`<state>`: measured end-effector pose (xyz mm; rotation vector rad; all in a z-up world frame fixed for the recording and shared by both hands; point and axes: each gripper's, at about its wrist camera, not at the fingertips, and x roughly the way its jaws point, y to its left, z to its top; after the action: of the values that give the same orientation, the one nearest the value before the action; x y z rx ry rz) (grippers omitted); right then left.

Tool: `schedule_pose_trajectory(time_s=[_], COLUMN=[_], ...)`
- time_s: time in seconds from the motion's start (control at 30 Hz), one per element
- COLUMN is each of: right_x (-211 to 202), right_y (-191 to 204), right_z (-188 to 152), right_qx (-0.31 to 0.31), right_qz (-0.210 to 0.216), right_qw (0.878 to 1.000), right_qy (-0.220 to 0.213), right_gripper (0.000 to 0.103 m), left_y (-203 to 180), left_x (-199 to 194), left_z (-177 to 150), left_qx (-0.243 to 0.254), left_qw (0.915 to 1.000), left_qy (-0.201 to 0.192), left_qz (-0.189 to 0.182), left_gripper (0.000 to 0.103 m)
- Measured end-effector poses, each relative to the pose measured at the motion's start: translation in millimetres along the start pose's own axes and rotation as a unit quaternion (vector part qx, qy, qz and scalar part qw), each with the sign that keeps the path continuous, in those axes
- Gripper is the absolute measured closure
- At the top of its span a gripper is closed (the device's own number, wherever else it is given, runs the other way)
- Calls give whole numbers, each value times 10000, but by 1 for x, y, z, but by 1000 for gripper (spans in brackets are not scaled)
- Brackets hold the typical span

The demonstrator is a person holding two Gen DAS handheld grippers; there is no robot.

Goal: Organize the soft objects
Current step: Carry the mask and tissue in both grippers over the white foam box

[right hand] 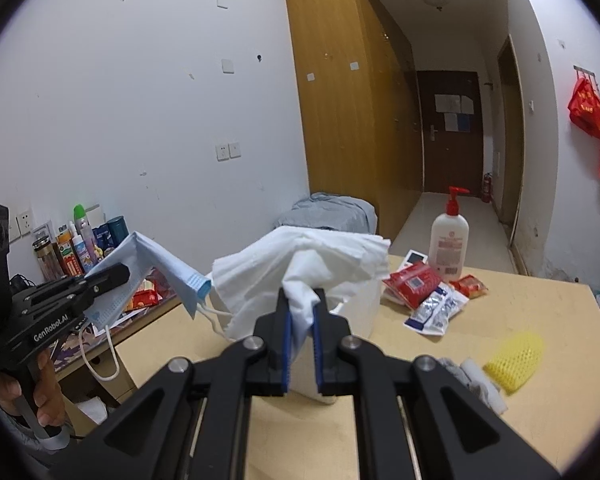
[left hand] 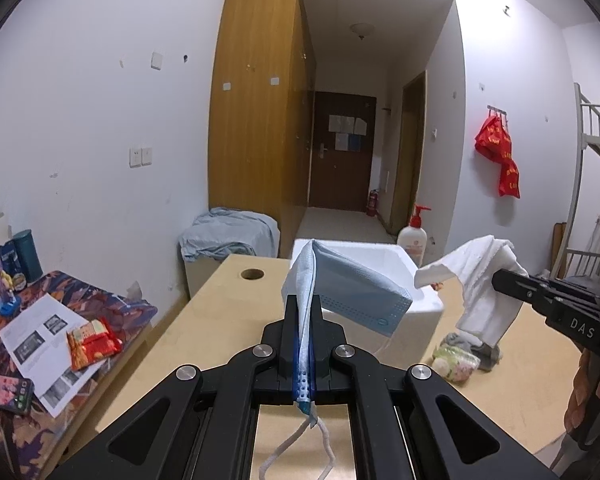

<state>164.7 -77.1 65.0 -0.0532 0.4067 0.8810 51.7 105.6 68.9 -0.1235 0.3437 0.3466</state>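
Observation:
My left gripper (left hand: 303, 308) is shut on a blue face mask (left hand: 352, 292), held in the air over the wooden table (left hand: 228, 312); its ear loops hang below. The mask (right hand: 156, 276) and left gripper (right hand: 116, 274) also show at the left of the right wrist view. My right gripper (right hand: 300, 300) is shut on a white cloth (right hand: 300, 272), held up above a white foam box (left hand: 384, 256). The cloth (left hand: 480, 280) and right gripper (left hand: 504, 278) show at the right of the left wrist view.
On the table lie a grey cloth (right hand: 476, 380), a yellow foam net (right hand: 516, 360), red and silver snack packets (right hand: 424, 292) and a lotion pump bottle (right hand: 450, 240). A side table (left hand: 40, 360) at the left holds papers, a phone and bottles.

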Motion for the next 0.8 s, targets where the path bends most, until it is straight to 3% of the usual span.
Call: schedule_pose_trajectory(time_s=[0.43, 0.8], right_x=[24, 46], right_y=[-9, -17], right_z=[26, 40], right_qx=[2, 74], right_qz=[-63, -158], right_qw=[10000, 9998], right_qy=[-27, -21], right_gripper=[92, 92], left_y=[-1, -7], left_x=[36, 85], left_z=[35, 50], left_qx=[80, 84], left_qw=[9999, 9993], left_qy=[-75, 117], left_qz=[-97, -334], left_gripper=[100, 100])
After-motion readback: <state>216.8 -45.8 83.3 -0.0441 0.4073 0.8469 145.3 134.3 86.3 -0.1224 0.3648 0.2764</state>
